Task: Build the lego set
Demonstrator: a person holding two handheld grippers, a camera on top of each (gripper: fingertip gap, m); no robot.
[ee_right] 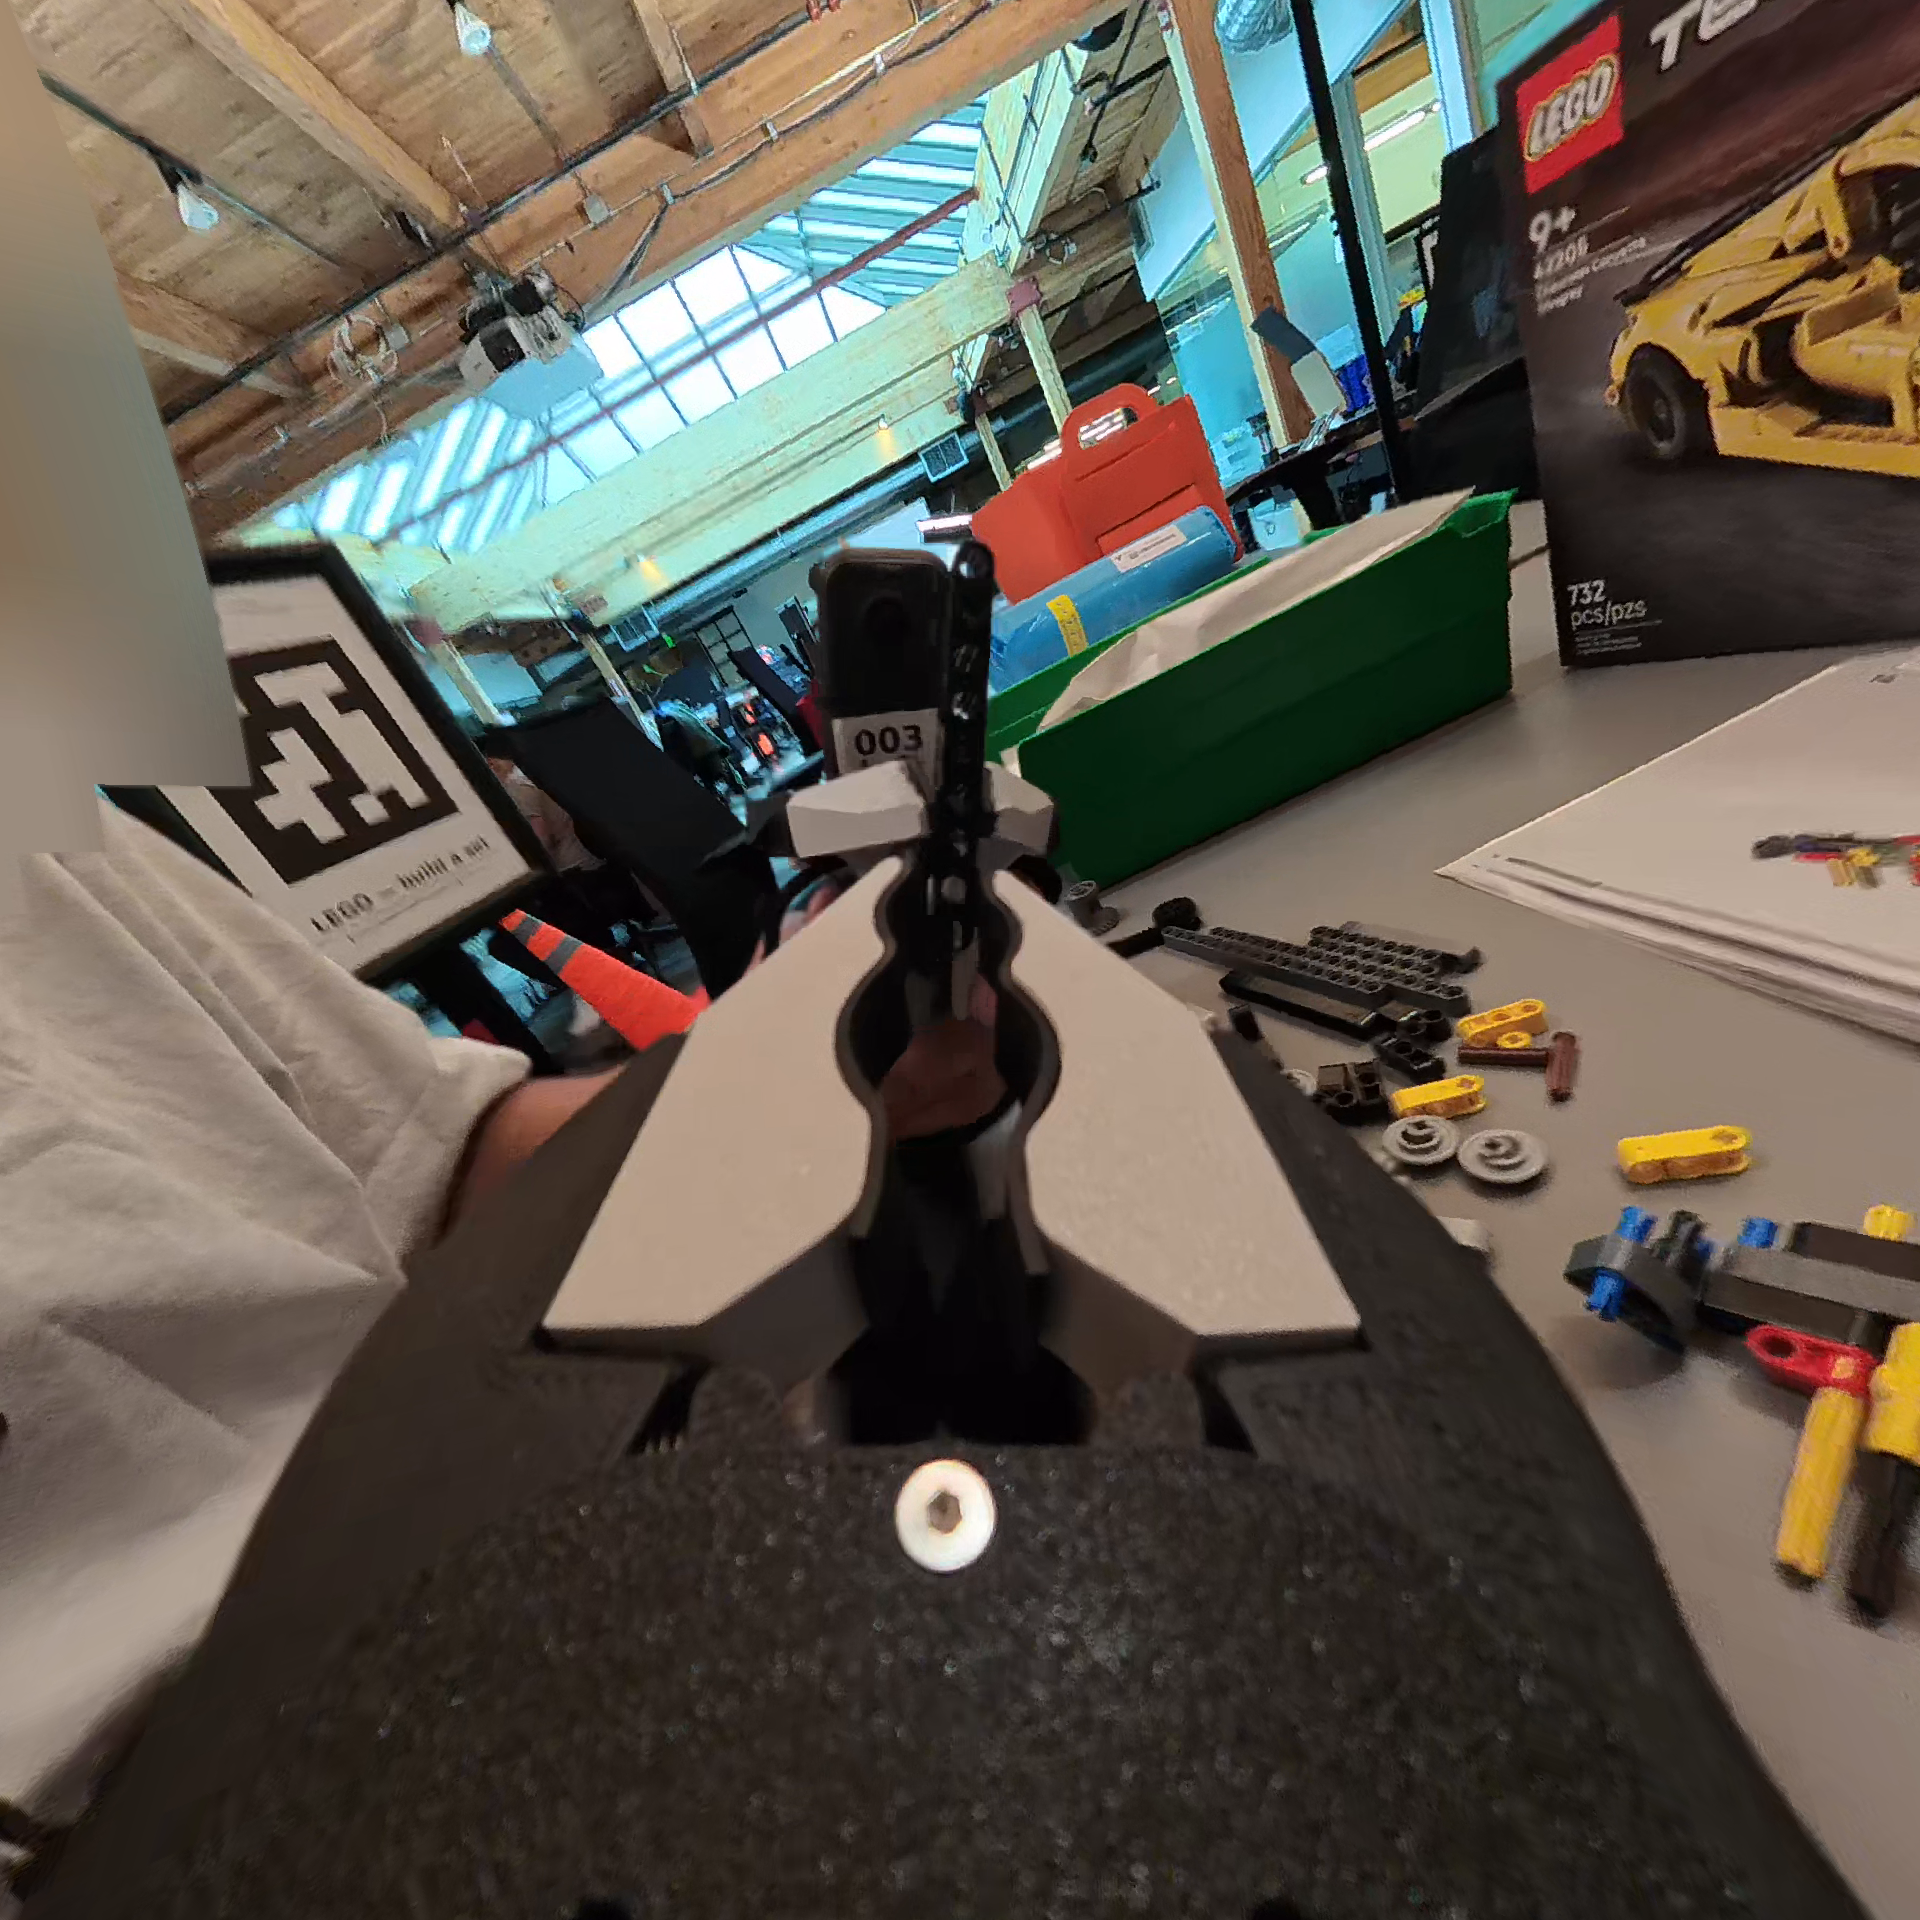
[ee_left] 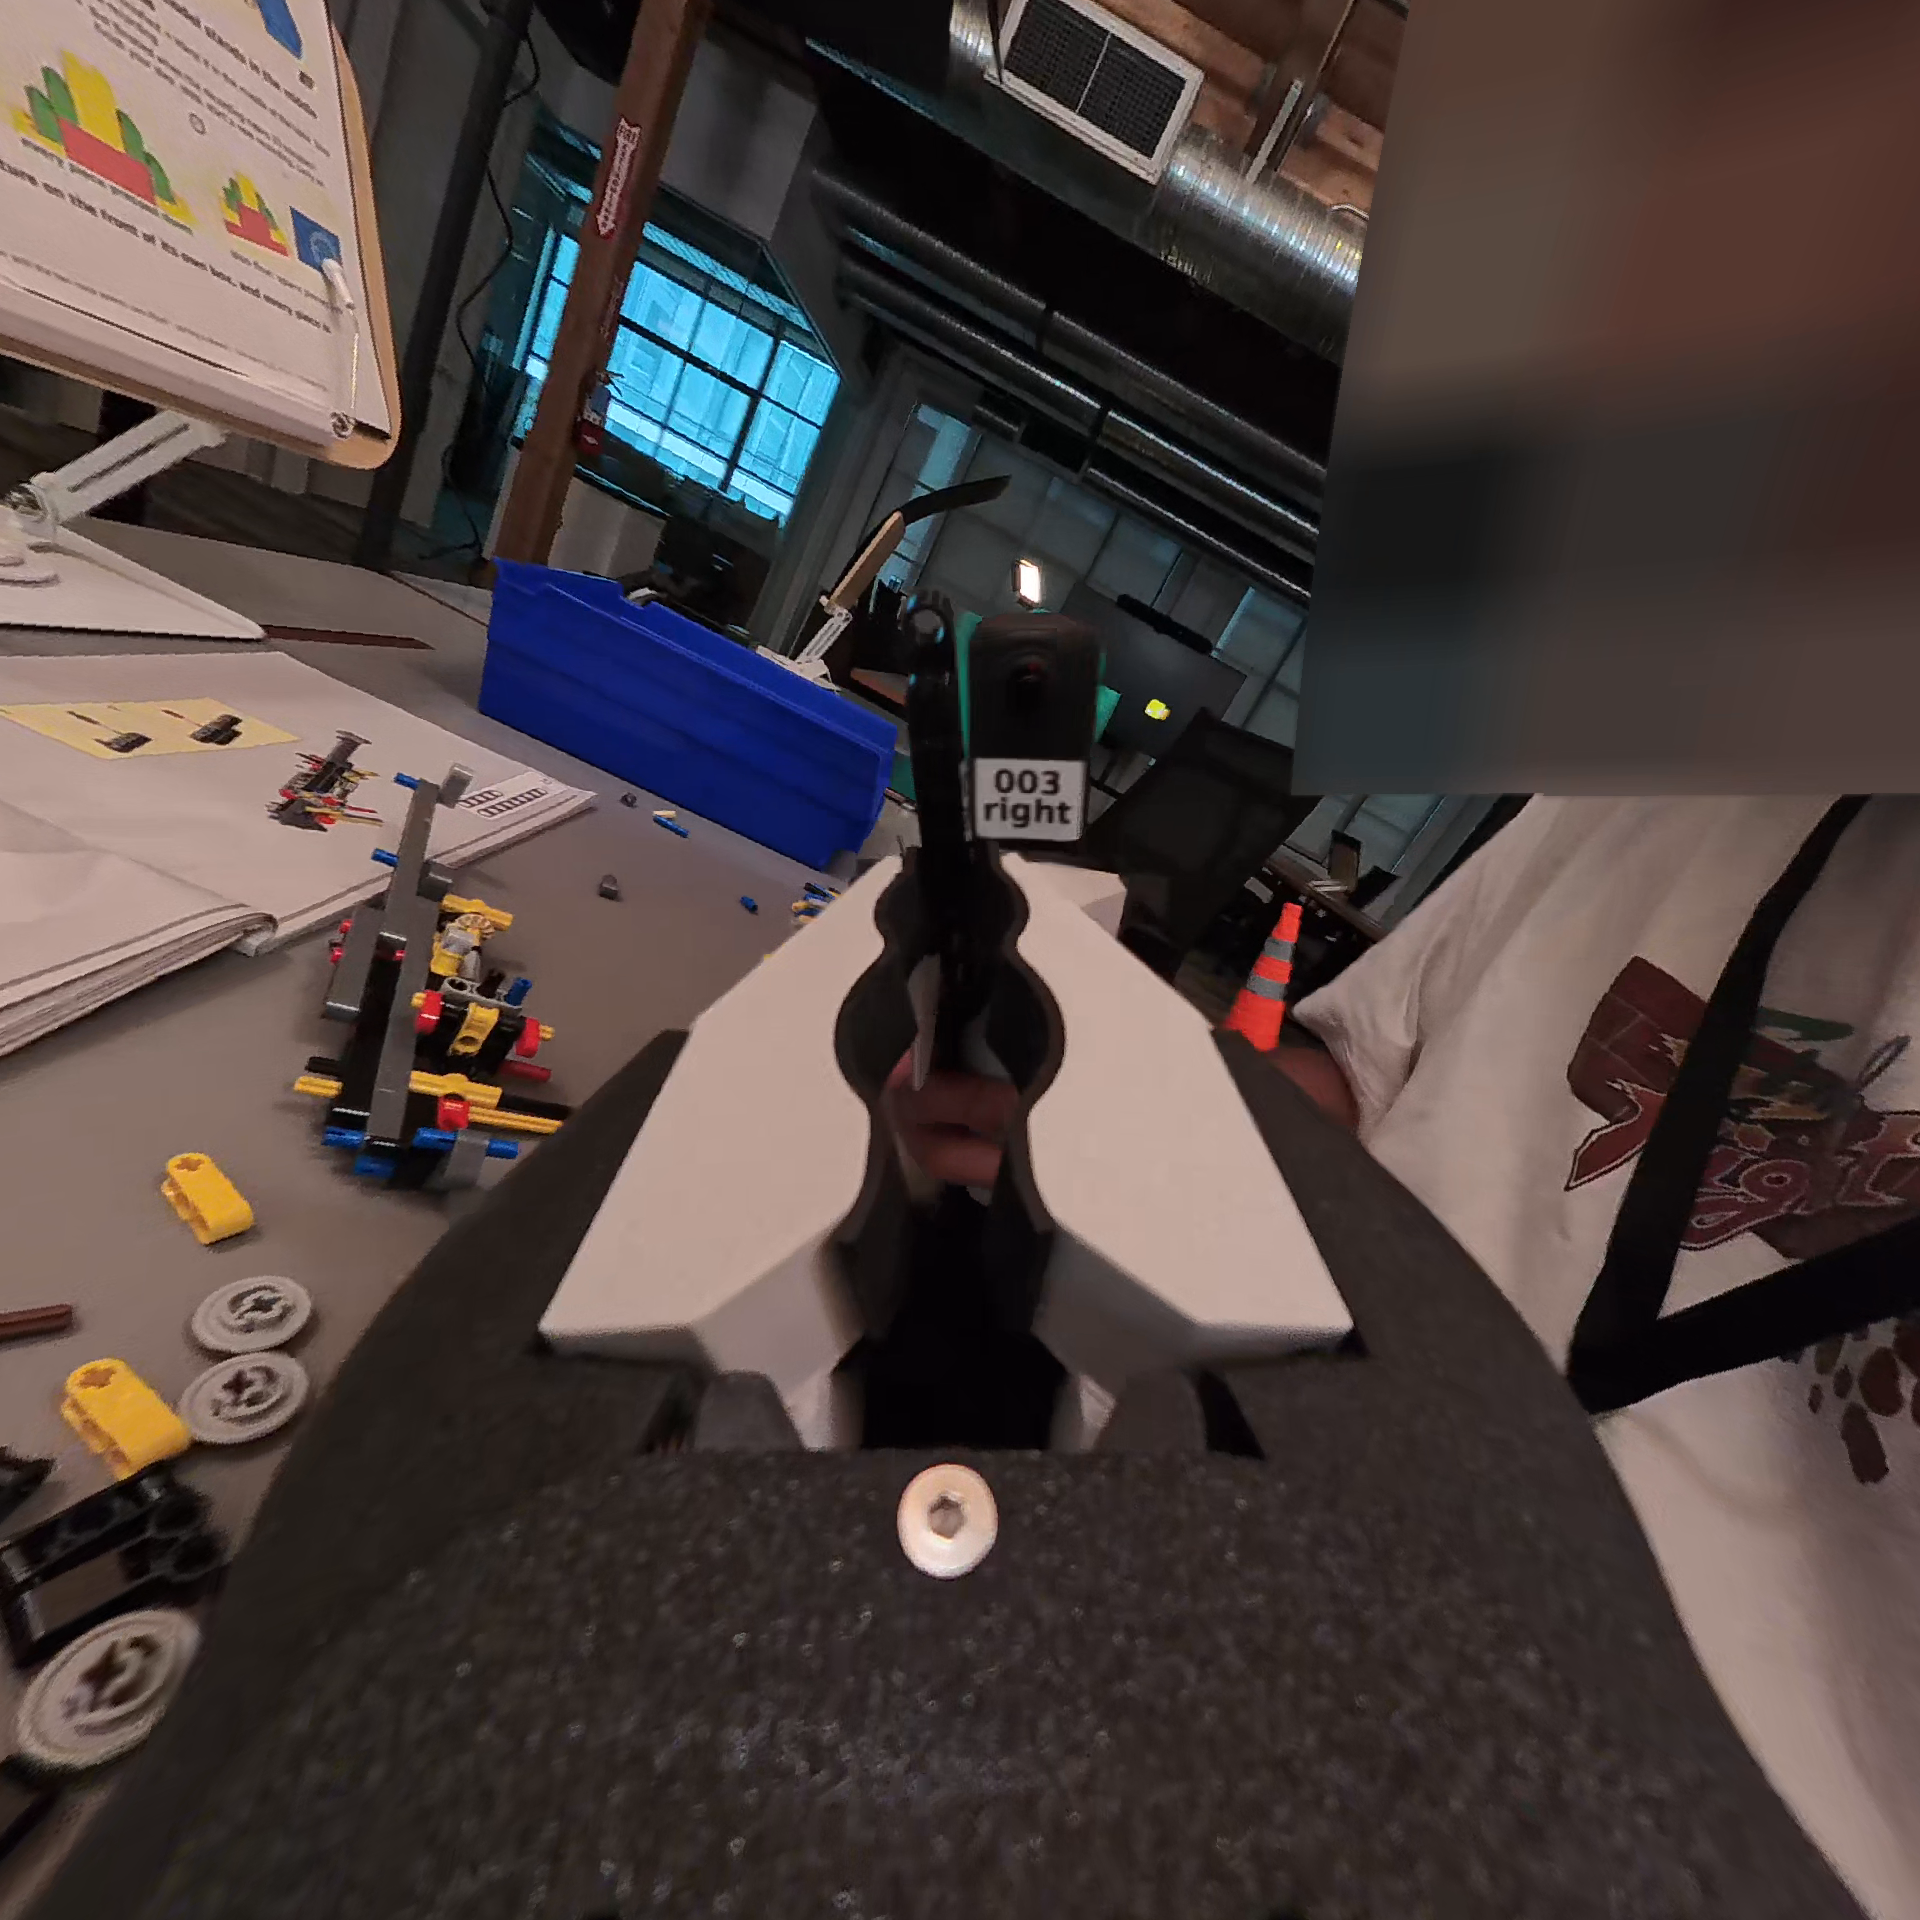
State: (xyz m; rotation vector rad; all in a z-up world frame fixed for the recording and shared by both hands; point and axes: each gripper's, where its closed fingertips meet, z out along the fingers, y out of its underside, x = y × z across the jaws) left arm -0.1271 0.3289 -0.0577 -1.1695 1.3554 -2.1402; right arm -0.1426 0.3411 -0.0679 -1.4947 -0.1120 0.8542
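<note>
My left gripper (ee_left: 951, 883) and right gripper (ee_right: 951, 883) face each other above the table. Both are shut on the same long black holed beam (ee_left: 930, 727), which stands upright between the grey fingers (ee_left: 748, 1091). The beam also shows in the right wrist view (ee_right: 966, 644), with the left gripper's grey fingertips (ee_right: 842, 821) clamped on it farther off. A partly built black, grey and yellow assembly (ee_left: 416, 1018) lies on the grey table (ee_left: 644, 935); its end shows in the right wrist view (ee_right: 1766, 1309).
Loose yellow connectors (ee_left: 208, 1195), grey discs (ee_left: 249, 1314) and black beams (ee_right: 1340, 966) lie around. An open instruction booklet (ee_left: 156, 831), a blue bin (ee_left: 675, 707), a green bin (ee_right: 1268, 686) and the set's box (ee_right: 1714, 312) stand behind. A person's white shirt (ee_left: 1558, 1039) is close. Left and right tips are no more than a few centimetres apart.
</note>
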